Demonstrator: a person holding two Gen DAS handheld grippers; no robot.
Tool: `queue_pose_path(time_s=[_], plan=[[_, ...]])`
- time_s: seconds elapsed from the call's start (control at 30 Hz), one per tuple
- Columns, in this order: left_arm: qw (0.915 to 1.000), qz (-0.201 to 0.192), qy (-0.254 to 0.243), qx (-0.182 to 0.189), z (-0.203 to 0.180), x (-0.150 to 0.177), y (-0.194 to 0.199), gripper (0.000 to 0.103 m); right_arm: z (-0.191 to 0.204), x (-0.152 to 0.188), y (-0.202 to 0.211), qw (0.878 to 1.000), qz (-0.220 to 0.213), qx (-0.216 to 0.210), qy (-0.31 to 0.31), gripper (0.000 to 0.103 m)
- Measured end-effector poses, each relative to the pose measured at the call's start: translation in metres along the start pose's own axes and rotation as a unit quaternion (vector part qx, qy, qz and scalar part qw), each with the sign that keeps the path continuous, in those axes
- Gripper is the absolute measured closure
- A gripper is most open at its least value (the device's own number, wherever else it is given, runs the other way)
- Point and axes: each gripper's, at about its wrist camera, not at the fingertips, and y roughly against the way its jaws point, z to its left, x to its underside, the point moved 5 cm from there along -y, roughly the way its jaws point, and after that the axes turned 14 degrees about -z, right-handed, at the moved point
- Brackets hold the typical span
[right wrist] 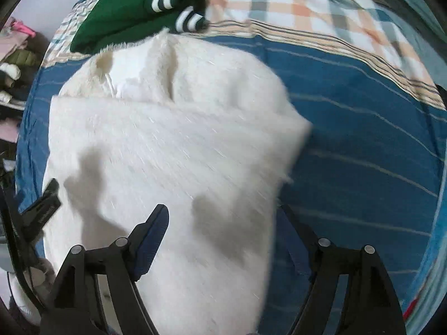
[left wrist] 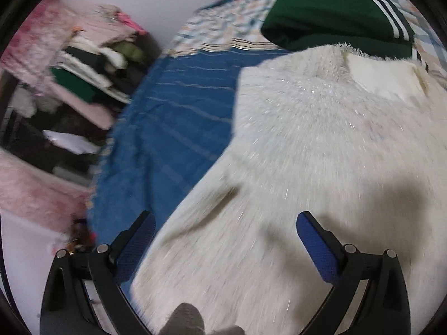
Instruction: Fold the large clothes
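Blue striped cotton covers the bed, with a checked band of orange, white and grey along its far side, and nearly everything I work on lies on that sheet. The white fluffy garment is spread across it, long-piled and shaggy, thick enough to hold soft ridges, and already doubled over: a straight folded edge crosses it near the far end, with the smoother lining showing at the neck beyond. Its long axis runs away from me, from my jaws toward the collar.

That is what my next move hangs on. My left gripper hovers over the near left border of the white pile, the blue sheet just past its left finger. My right gripper sits at the near right border, the edge of the fur falling between its fingers and its right finger over bare sheet. Both stand wide apart and hold nothing; the blue pads are clear of the fabric as far as I can tell. Neither is nearer the hem than the other, so I judge a two-handed pinch of the near edge, carried toward the collar, is the sensible fold.

Beyond the collar lies a dark green jacket, smooth knit with white-striped cuffs, touching the white fur's far fringe. Off the bed to the left, a shelf holds stacked clothes.
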Motion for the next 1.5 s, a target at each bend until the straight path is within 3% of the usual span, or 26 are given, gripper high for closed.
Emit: queue_pose_path(time_s=[0.13,0.23,0.37,0.53,0.63,0.77,0.87,1.0,1.07,1.1,1.17,1.23,1.27,1.3,1.43,1.5], plan=[[0.9965,-0.016,-0.054,-0.062,-0.013,0.028,0.075,0.000,-0.049,0.035,0.019,1.000,0.024,-0.002,-0.008,0.022],[0.9918,-0.016,-0.103,-0.074,-0.036,0.052,0.124,0.000,-0.090,0.063,0.031,0.999,0.051,0.000,-0.017,0.022],[0.9878,0.000,-0.146,-0.055,-0.075,0.088,0.177,0.000,-0.138,0.094,0.045,0.997,0.074,0.005,-0.023,0.022],[0.9782,0.033,-0.205,0.008,-0.138,0.141,0.232,0.000,-0.203,0.124,0.057,0.994,0.099,0.033,-0.036,0.022],[0.9765,0.044,-0.207,0.042,-0.167,0.155,0.245,0.000,-0.234,0.130,0.060,0.992,0.103,0.043,-0.056,0.022],[0.9706,0.060,-0.227,0.052,-0.205,0.178,0.240,0.000,-0.263,0.132,0.064,0.990,0.101,0.046,-0.084,0.022],[0.9683,0.052,-0.244,0.011,-0.219,0.187,0.225,0.000,-0.276,0.133,0.064,0.989,0.104,0.033,-0.100,0.022],[0.9738,0.028,-0.214,-0.073,-0.192,0.168,0.198,0.000,-0.275,0.129,0.055,0.989,0.105,-0.007,-0.106,0.022],[0.9753,0.028,-0.197,-0.097,-0.178,0.160,0.185,0.000,-0.273,0.129,0.048,0.987,0.109,-0.041,-0.114,0.022],[0.9781,0.031,-0.179,-0.101,-0.167,0.154,0.177,0.003,-0.270,0.127,0.045,0.986,0.109,-0.051,-0.115,0.022],[0.9842,0.029,-0.150,-0.090,-0.156,0.145,0.174,0.021,-0.259,0.124,0.035,0.984,0.111,-0.082,-0.117,0.022],[0.9900,0.030,-0.127,-0.054,-0.154,0.139,0.177,0.072,-0.248,0.117,0.024,0.979,0.111,-0.123,-0.120,0.022],[0.9914,0.029,-0.121,-0.042,-0.154,0.139,0.180,0.081,-0.240,0.112,0.018,0.974,0.110,-0.151,-0.126,0.022],[0.9923,0.024,-0.117,-0.034,-0.153,0.136,0.182,0.088,-0.222,0.106,0.010,0.971,0.108,-0.171,-0.131,0.022],[0.9943,0.025,-0.102,-0.020,-0.143,0.131,0.181,0.090,-0.177,0.086,-0.020,0.939,0.097,-0.289,-0.160,0.019],[0.9944,0.020,-0.102,-0.021,-0.142,0.129,0.182,0.090,-0.160,0.079,-0.031,0.924,0.095,-0.329,-0.172,0.019]])
